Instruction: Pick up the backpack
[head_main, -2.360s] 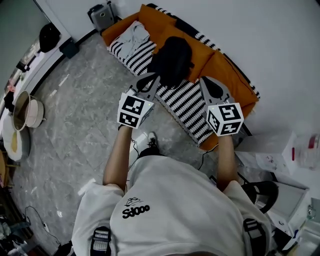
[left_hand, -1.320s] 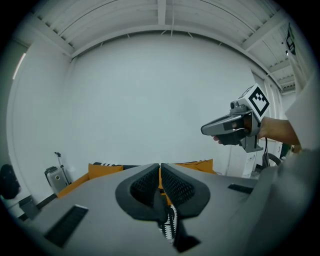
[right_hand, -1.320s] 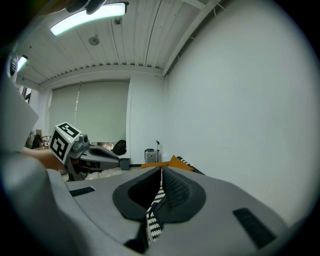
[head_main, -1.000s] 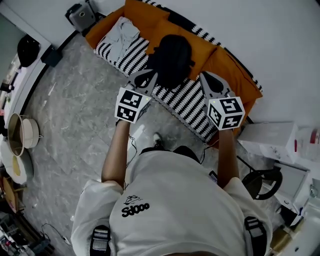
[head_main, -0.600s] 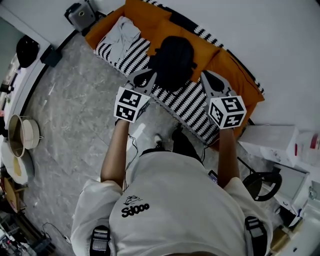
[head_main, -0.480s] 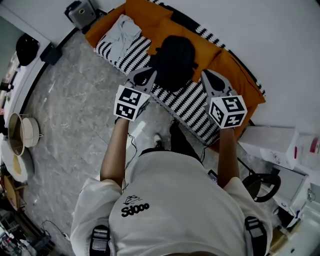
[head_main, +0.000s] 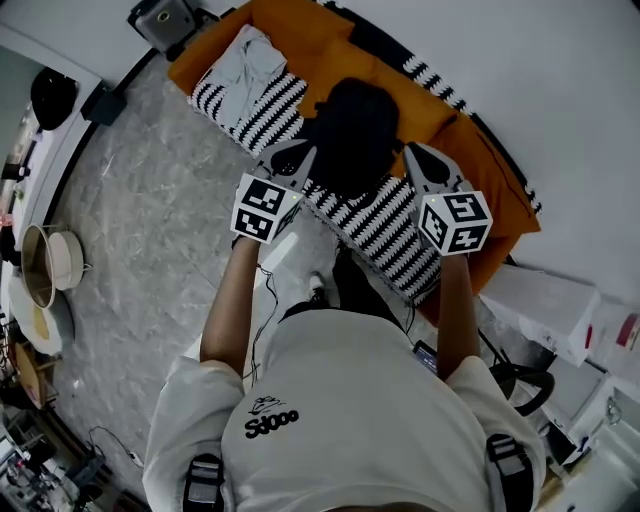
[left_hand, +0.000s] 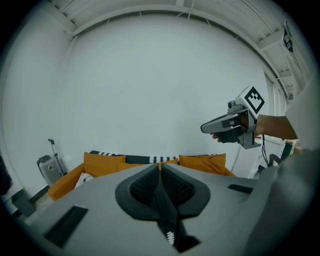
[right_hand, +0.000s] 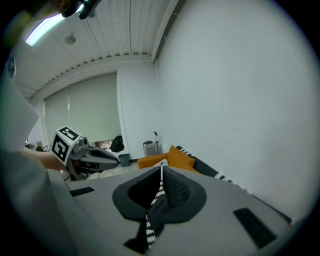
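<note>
- You had stepped in toward the sofa (head_main: 487, 170) over the last second; it sat closer under your claws than before, and one leg showed forward beneath your chest.
- Black backpack (head_main: 355, 135) lay on the sofa, partly on the striped blanket (head_main: 385, 218) and against the orange cushions. It now sat between the two claw tips rather than ahead of them.
- Left claw (head_main: 303, 152): jaws pressed together, nothing in them. Tip just beside the backpack's left edge; contact could not be judged.
- Right claw (head_main: 412, 151): also closed and empty, tip just beside the backpack's right side.
- Meaning: approach nearly done, grasp not begun. Likely you would have to open at least one claw before taking a strap or the top.
- Pose: both forearms stretched forward, roughly parallel, claws pointing ahead and slightly down at the sofa. Neither gripper view showed the backpack itself, only cushions and wall beyond the shut jaws.
</note>
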